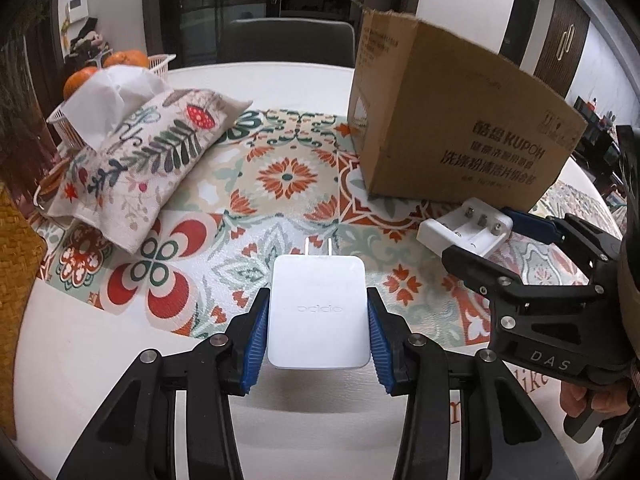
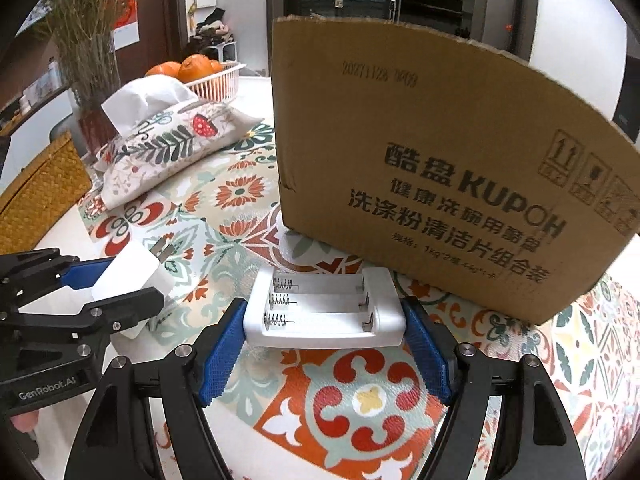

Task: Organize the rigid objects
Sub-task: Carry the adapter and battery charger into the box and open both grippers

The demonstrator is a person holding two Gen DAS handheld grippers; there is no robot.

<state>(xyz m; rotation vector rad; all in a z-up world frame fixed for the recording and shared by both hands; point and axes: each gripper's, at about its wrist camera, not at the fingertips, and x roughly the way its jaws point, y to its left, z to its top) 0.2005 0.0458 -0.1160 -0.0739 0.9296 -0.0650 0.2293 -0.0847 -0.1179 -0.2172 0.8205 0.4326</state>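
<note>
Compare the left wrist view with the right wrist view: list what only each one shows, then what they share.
Only the left wrist view: the brand lettering on the white wall charger, clamped in the left tool, and a grey chair back.

Only the right wrist view: the springs inside the empty battery charger, clamped in the right tool, a dried plant bunch and the date stamped on the cardboard box.

Both: both chargers, both tools, box, tissue pouch, oranges basket, patterned mat.
</note>
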